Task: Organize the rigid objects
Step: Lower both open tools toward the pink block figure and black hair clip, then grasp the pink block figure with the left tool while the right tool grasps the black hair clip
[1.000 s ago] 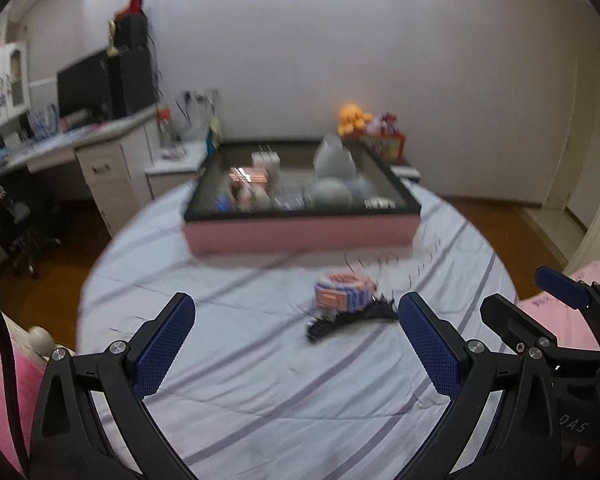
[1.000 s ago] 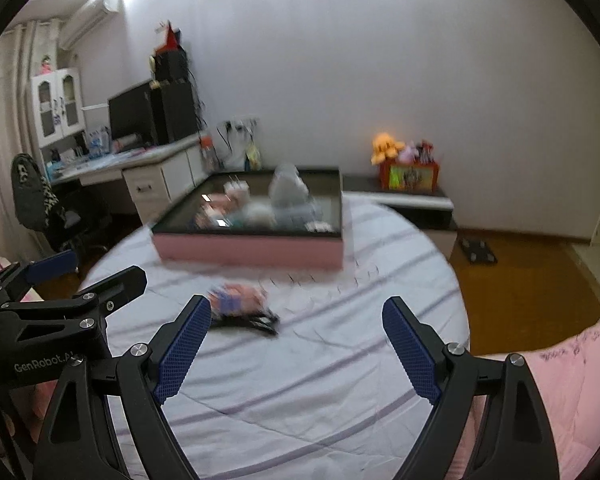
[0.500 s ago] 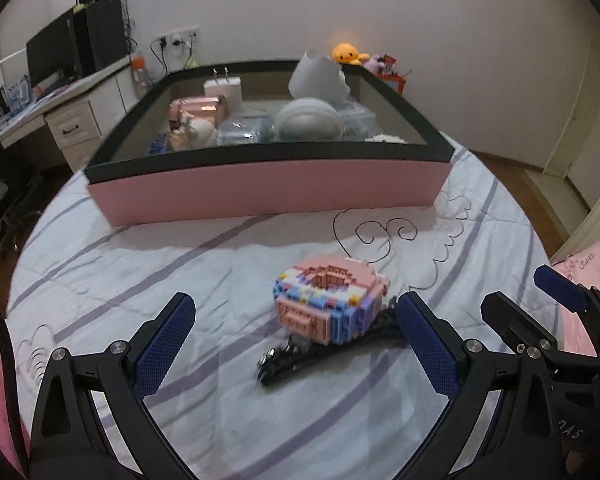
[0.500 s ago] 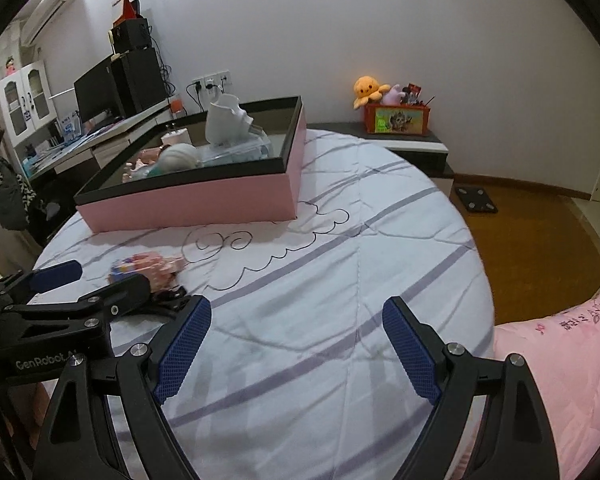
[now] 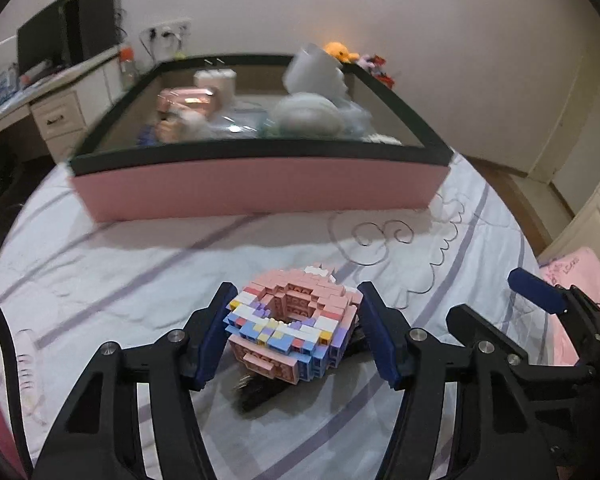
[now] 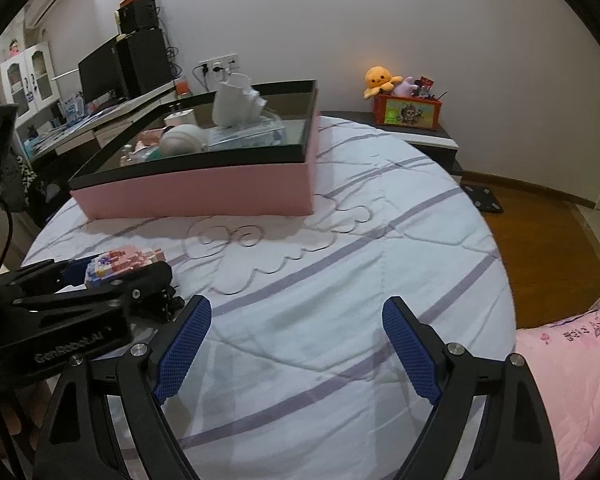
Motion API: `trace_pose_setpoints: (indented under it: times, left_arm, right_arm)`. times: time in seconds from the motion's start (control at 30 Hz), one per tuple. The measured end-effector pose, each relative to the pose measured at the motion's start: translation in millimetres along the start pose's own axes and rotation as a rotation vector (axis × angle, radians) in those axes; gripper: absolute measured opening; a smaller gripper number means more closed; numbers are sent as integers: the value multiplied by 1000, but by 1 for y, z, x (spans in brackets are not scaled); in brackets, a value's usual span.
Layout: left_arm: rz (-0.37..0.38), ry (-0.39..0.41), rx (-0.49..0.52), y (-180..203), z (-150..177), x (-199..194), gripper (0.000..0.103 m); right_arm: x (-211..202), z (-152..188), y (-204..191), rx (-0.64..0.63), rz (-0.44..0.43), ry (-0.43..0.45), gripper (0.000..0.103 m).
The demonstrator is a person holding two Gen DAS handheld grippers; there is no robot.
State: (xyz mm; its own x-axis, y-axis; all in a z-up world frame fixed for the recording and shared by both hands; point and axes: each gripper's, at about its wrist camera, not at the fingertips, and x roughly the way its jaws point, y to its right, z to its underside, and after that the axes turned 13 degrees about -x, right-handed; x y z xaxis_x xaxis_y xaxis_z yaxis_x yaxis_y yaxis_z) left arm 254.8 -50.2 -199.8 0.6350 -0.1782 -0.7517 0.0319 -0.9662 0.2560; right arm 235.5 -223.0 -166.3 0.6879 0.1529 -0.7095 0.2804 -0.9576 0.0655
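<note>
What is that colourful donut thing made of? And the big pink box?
The donut looks like small plastic building bricks: studded, stepped edges, matte pastel colours. The pink box seems to be cardboard or board, with flat matte pink walls and a dark rim, though I can't be sure.

Right tongs (image 6: 296,350) gape over bare striped bedspread (image 6: 340,272).

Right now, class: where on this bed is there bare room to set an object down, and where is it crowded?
Free: striped bedspread between the pink box and right gripper. Crowded: inside the box, and around the brick donut in the left gripper.
</note>
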Motion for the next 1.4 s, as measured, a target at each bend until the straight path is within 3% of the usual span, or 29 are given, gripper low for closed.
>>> trace_pose_setpoints:
  times: [0.2,0.37,0.47,0.73,0.9,0.97,1.0,1.03,1.13,1.23,1.4]
  left_arm:
    - [-75,80,-10,-35,2,-33,63]
    - [-96,76,-30,-65,13,-48,63]
    - [-117,82,-54,-80,14,-52,63]
    - [-103,62,-68,-81,18,-43,63]
    - [-81,41,-61,-75,21,-36,63]
    - [-74,34,-64,-74,22,-34,63]
    - [-73,27,-65,-74,23,-33,63]
    - [-71,29,-68,-74,24,-34,63]
    - [-74,27,-73,-75,26,-33,63]
    - [-77,24,-72,-74,27,-32,63]
    - [-83,18,-64,-71,28,-26,63]
  right_arm:
    - [0,-6,-32,-79,-77,-8,89]
    - [20,-14,-72,-237,-113,-102,89]
    - [29,-22,-87,-300,-126,-112,89]
    - [48,-41,-93,-409,-180,-117,89]
    - [50,-39,-87,-350,-228,-116,88]
    - [48,-38,-88,-335,-201,-114,83]
    - [46,-37,-89,-326,-184,-110,74]
    - [45,-37,-88,-315,-182,-103,59]
    - [38,-32,-85,-265,-172,-86,36]
    - [33,-26,-79,-200,-168,-77,22]
    - [23,-17,-76,-115,-144,-81,21]
